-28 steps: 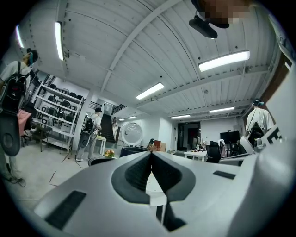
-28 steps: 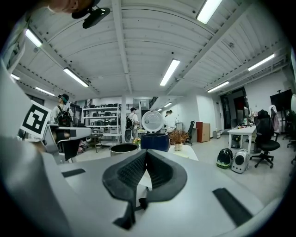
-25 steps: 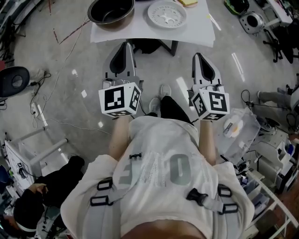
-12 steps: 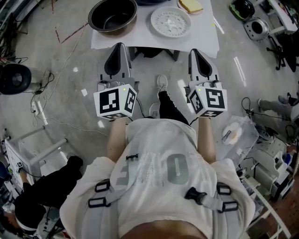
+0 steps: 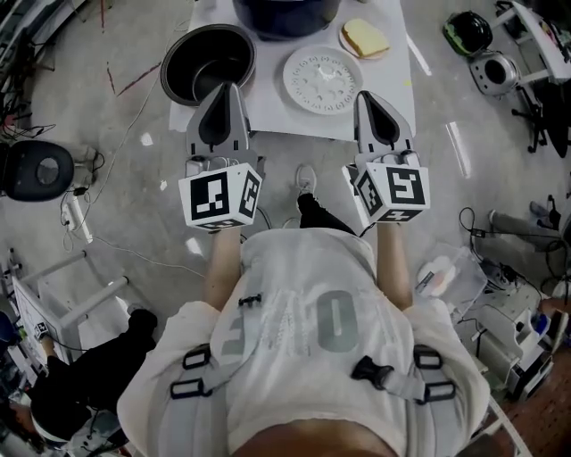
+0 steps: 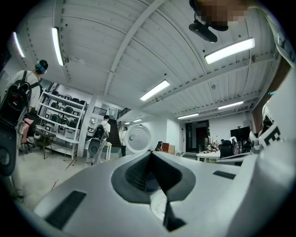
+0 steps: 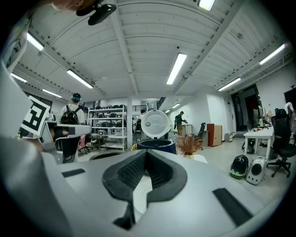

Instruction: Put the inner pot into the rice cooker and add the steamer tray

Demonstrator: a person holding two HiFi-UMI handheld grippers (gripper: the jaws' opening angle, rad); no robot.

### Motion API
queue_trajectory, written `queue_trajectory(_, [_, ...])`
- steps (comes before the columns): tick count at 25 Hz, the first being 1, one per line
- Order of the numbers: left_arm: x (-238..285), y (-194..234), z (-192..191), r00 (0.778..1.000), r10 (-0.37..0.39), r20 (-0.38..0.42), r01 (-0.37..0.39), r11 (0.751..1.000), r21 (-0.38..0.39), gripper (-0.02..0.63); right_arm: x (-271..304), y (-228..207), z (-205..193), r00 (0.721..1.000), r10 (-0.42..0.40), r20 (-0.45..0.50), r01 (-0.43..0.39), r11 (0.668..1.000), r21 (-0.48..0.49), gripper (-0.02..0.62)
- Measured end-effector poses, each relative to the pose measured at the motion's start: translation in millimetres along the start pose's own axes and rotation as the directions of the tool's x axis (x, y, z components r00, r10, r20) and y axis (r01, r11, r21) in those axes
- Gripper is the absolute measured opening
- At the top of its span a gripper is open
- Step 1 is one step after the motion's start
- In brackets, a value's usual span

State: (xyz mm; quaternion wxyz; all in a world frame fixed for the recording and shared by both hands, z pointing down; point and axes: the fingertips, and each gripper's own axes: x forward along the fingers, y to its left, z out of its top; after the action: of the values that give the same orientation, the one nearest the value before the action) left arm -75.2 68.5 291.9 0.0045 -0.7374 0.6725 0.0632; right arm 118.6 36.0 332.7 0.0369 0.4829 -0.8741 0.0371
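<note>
A white table fills the upper middle of the head view. Directly on it, at its left side, sits the dark inner pot, open side up, its rim reaching past the table's left edge. To its right, apart from it, the white perforated steamer tray lies flat. Behind both, cut by the frame's top edge, stands the dark blue rice cooker. Upper right of the tray, a small plate carries a yellowish slab. Grey concrete floor surrounds the table. On it lie cables at upper left, a power strip at left, and a black rounded case beside a grey rounded case at upper right.
</note>
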Motion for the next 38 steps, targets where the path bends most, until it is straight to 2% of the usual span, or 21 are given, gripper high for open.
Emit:
queue_trajectory(13, [120.9, -7.8, 2.7, 1.0, 0.024, 0.019, -0.024, 0.999, 0.029, 0.021, 100.5, -72.5, 18.9, 0.999, 0.051, 0.009, -0.051, 0.999, -0.007, 0.008])
queue_trajectory(20, [136.6, -1.3, -2.7, 0.999, 0.05, 0.006, -0.05, 0.998, 0.03, 0.021, 124.0, -82.6, 14.1, 0.998, 0.059, 0.003, -0.059, 0.998, 0.02, 0.008])
queue_trajectory(32, [176.7, -5.0, 7.5, 0.999, -0.033, 0.01, 0.032, 0.997, 0.065, 0.021, 132.3, -91.5, 35.6, 0.999, -0.017, 0.036, 0.018, 1.0, -0.019, 0.008])
queue_trajectory(38, [189.1, 1.6, 14.0, 0.999, -0.046, 0.019, 0.045, 0.997, 0.07, 0.021, 139.6, -94.9, 43.0, 0.998, -0.044, 0.055, 0.045, 0.999, -0.021, 0.008])
